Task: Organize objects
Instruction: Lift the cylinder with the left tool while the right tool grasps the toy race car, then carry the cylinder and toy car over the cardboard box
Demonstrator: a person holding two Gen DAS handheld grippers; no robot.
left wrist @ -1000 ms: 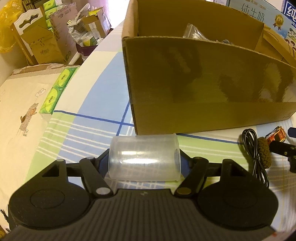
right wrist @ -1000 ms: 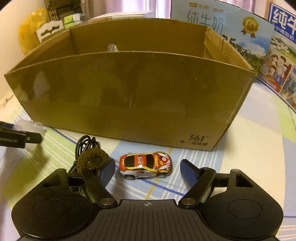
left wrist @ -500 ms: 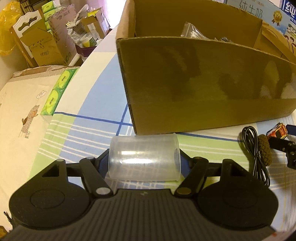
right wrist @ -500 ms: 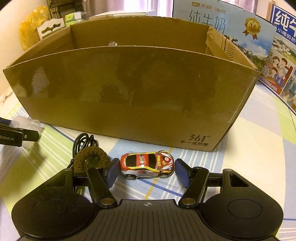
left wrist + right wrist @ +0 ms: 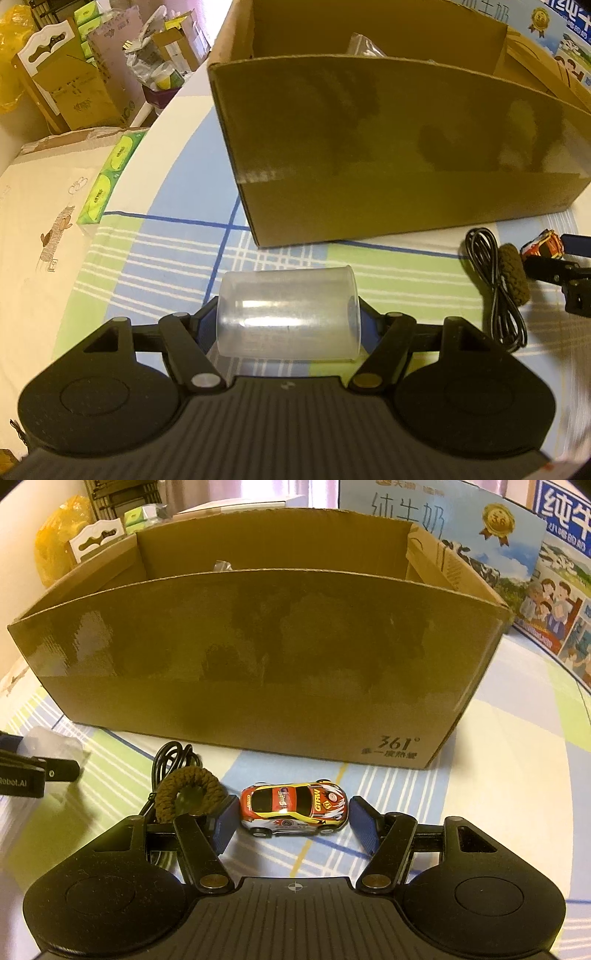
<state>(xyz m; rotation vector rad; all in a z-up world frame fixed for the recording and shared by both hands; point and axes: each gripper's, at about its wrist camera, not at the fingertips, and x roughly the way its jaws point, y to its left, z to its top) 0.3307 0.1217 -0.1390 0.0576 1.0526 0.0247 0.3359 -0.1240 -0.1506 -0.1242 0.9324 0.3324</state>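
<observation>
While the left gripper (image 5: pixel 288 325) at lower centre of its view clenches a clear cup (image 5: pixel 288 314) lying sideways, pads on its two ends so it cannot roll, the cup hangs low over the checked cloth (image 5: pixel 155 251), in front of the box (image 5: pixel 369 166) that fills the upper frame. In the right view, the right gripper (image 5: pixel 293 821) brackets the toy car (image 5: pixel 293 808) at lower centre end to end, its pads close on each side but seemingly not yet pinching, so I judge it released. A cord (image 5: pixel 173 757) and brown ring (image 5: pixel 192 794) lie just left of the car, likely waiting for the box too.
</observation>
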